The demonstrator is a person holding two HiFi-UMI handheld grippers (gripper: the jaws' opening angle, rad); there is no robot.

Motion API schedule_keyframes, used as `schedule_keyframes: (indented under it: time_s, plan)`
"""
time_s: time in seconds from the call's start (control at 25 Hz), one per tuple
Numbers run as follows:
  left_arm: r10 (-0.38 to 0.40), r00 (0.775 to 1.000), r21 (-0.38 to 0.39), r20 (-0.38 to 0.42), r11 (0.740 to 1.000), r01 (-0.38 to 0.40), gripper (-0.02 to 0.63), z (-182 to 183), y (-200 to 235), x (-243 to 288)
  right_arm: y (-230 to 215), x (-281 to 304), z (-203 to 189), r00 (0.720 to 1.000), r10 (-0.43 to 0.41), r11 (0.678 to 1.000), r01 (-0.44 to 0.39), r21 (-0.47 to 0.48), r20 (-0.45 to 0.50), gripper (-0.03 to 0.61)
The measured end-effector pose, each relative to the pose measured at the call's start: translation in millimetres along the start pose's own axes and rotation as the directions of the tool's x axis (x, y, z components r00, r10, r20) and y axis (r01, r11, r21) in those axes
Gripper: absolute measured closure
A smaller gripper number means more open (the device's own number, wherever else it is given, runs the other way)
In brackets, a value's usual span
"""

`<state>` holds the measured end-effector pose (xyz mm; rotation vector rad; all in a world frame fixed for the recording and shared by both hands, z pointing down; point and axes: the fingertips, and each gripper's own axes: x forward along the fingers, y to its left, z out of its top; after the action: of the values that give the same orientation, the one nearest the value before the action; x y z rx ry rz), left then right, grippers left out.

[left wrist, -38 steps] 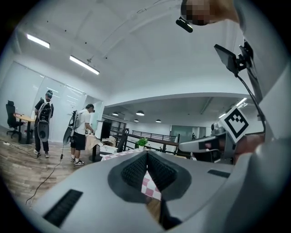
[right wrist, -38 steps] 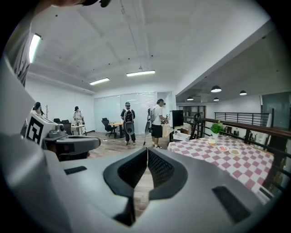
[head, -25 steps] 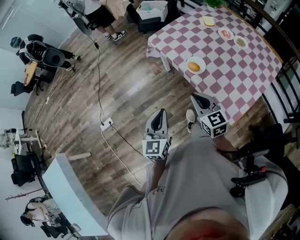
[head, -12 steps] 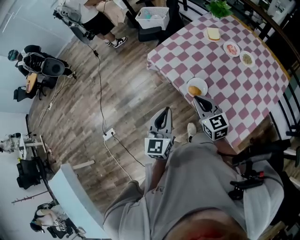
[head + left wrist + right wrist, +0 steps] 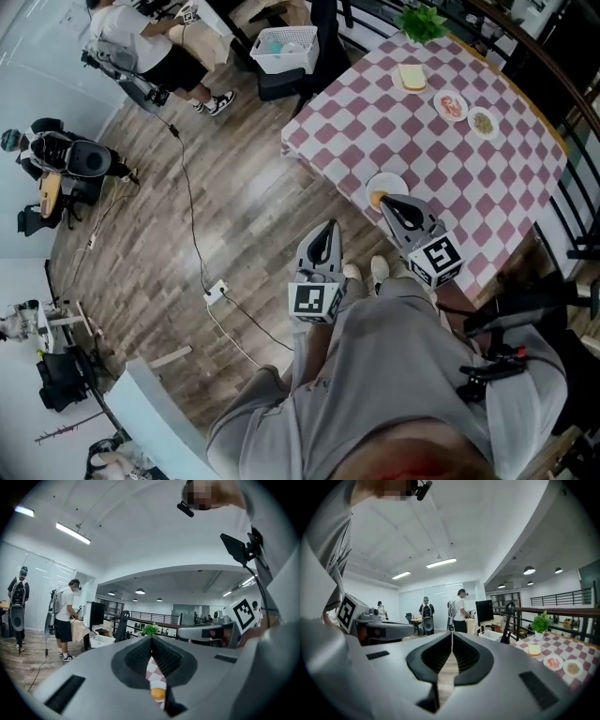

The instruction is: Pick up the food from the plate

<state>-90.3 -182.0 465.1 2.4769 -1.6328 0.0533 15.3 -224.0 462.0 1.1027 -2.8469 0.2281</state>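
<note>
- My left grey two-jaw gripper: jaws clenched on nothing, held about level over the wood-plank floor, short of the table. Judged idle.
- Round golden bun: lies untouched on a small white plate at the near edge of the pink-and-white checked table.
- My right grey two-jaw gripper: clenched, empty, tip just beside the bun. It is nearest, so it probably must open to take it.
</note>
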Motion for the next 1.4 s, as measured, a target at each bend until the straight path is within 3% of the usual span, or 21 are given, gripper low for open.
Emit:
schedule_keyframes:
  time_s: [0.12, 0.32, 0.56, 0.72, 0.8, 0.84, 1.2, 1.32, 1.4]
  plan:
    - [-0.025, 1.000, -0.013, 0.010, 1.000, 0.025, 0.606, 5, 9, -1, 2, 2, 16, 1.000, -0.026, 1.000, 0.026, 0.004, 0.012, 0.561]
    - [-0.052, 0.998, 0.035, 0.037, 0.998, 0.051, 0.606, 15, 23, -8, 4, -3, 47, 0.995, -0.060, 0.998, 0.060, 0.000, 0.074, 0.565]
    - [-0.019, 0.998, -0.001, 0.068, 1.000, 0.019, 0.606, 14, 38, -9, 12, 0, 46, 0.997, -0.047, 0.994, 0.053, -0.098, 0.064, 0.565]
    - [-0.036, 0.996, 0.007, 0.079, 0.999, 0.036, 0.606, 16, 33, -10, 14, -2, 47, 0.995, -0.056, 0.989, 0.067, -0.129, 0.086, 0.561]
    - [-0.045, 0.996, 0.014, 0.072, 0.999, 0.044, 0.606, 13, 33, -10, 8, 4, 41, 0.996, -0.079, 0.982, 0.085, -0.166, 0.042, 0.331]
    - [-0.046, 0.997, 0.016, 0.069, 0.999, 0.045, 0.606, 11, 33, -11, 4, 7, 36, 0.996, -0.092, 0.980, 0.092, -0.176, 0.008, 0.297]
    - [0.002, 0.997, 0.007, 0.082, 1.000, -0.002, 0.606, 20, 44, -25, -33, 24, -15, 0.964, -0.124, 0.975, 0.073, -0.212, -0.236, 0.285]
    - [0.030, 0.996, 0.005, 0.086, 1.000, -0.030, 0.606, 18, 47, -34, -44, 33, -53, 0.931, -0.122, 0.970, 0.037, -0.241, -0.345, 0.285]
    - [0.049, 0.995, 0.002, 0.087, 0.999, -0.050, 0.606, 17, 51, -40, -49, 40, -85, 0.892, -0.112, 0.967, -0.002, -0.254, -0.437, 0.285]
